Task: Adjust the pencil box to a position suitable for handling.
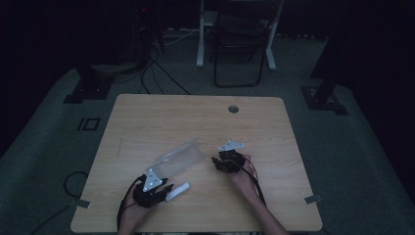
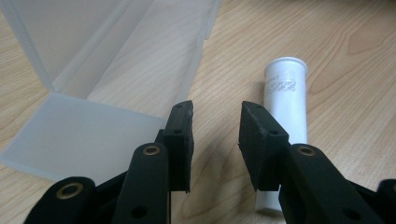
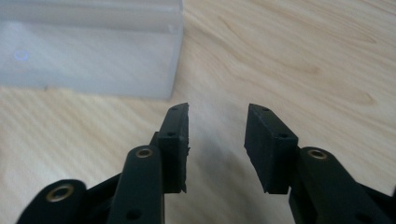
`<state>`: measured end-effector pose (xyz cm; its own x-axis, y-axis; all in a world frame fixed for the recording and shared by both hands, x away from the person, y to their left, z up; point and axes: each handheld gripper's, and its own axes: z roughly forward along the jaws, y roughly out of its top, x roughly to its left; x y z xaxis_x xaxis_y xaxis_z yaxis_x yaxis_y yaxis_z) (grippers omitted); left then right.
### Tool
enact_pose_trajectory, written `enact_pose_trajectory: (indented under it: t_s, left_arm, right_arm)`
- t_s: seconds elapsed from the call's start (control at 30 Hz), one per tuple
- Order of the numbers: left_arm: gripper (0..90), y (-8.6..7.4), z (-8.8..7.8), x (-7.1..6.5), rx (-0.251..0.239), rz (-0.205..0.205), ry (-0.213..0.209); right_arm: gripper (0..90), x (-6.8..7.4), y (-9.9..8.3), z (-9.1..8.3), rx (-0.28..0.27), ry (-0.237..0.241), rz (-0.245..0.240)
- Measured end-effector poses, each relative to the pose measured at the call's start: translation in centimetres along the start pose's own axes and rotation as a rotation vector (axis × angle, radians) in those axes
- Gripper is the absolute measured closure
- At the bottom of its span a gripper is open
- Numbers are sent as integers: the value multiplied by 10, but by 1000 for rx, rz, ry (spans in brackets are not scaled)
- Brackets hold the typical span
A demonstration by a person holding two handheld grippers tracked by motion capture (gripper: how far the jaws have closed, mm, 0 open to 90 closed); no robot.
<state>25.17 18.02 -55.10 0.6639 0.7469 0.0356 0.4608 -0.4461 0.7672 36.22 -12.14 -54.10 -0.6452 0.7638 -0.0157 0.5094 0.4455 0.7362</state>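
A translucent plastic box [image 1: 180,157] lies open on the wooden table [image 1: 195,122], its lid folded out. In the left gripper view the box [image 2: 102,70] is up and left of my jaws, and a white tube [image 2: 286,98] lies on the table just right of them. My left gripper [image 2: 215,140] is open with only bare wood between its jaws. In the high view it [image 1: 164,188] sits by the tube [image 1: 177,191]. My right gripper [image 3: 217,140] is open and holds nothing, with the box's end [image 3: 88,51] ahead on the left. In the high view it [image 1: 219,162] is right of the box.
A round grommet hole [image 1: 233,108] sits near the table's far edge. Beyond the table stand a dark chair [image 1: 240,44], white desk legs [image 1: 200,44] and stand bases with cables on the grey floor. Bare wood lies across the far half of the table.
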Motion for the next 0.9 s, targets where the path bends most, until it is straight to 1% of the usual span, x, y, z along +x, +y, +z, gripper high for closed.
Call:
enact_pose_trajectory:
  t_s: [0.03,0.1,0.17,0.2,0.23,0.27,0.3,0.33,0.37,0.47,0.53,0.63,0.73,0.77,0.8,0.9]
  left_arm:
    - [652,0,0,0,0,-1,-2]
    - [649,0,0,0,-1,-2,-3]
    - [644,0,-2,0,-6,3,-7]
    - [641,0,-3,0,-10,-1,-11]
    - [637,0,-3,0,-10,-1,-11]
    - [637,0,-4,1,-19,-8,-26]
    - [627,0,-4,2,-26,-14,-30]
    - [623,0,-4,3,-32,-22,-36]
    - [619,0,-4,3,-32,-22,-36]
    - [611,1,-4,3,-36,-20,-41]
    - [603,1,-4,3,-45,-21,-47]
    - [593,1,-4,2,-44,-18,-47]
    - [580,3,-6,-1,-55,-16,-59]
    - [566,3,-6,-1,-55,-16,-59]
    - [566,3,-6,-2,-56,-11,-61]
    - [548,5,-7,-4,-66,-9,-71]
  right_arm:
    - [585,0,0,0,0,0,0]
    - [571,-2,-8,-6,2,-9,6]
    - [560,-5,-17,-11,1,-18,23]
    - [554,-6,-21,-14,0,-25,20]
    - [554,-6,-21,-14,0,-25,20]
    - [548,-7,-26,-17,4,-37,19]
    - [538,-10,-40,-26,10,-65,21]
    - [533,-12,-44,-29,13,-72,19]
    - [533,-12,-44,-29,13,-72,19]
    - [516,-16,-51,-37,10,-86,36]
    - [508,-19,-54,-41,-1,-87,40]
    - [495,-22,-58,-46,0,-98,50]
    - [483,-28,-64,-51,17,-106,60]
    - [483,-28,-64,-51,17,-106,60]
    - [482,-33,-68,-55,12,-111,72]
    - [476,-40,-73,-58,20,-120,88]
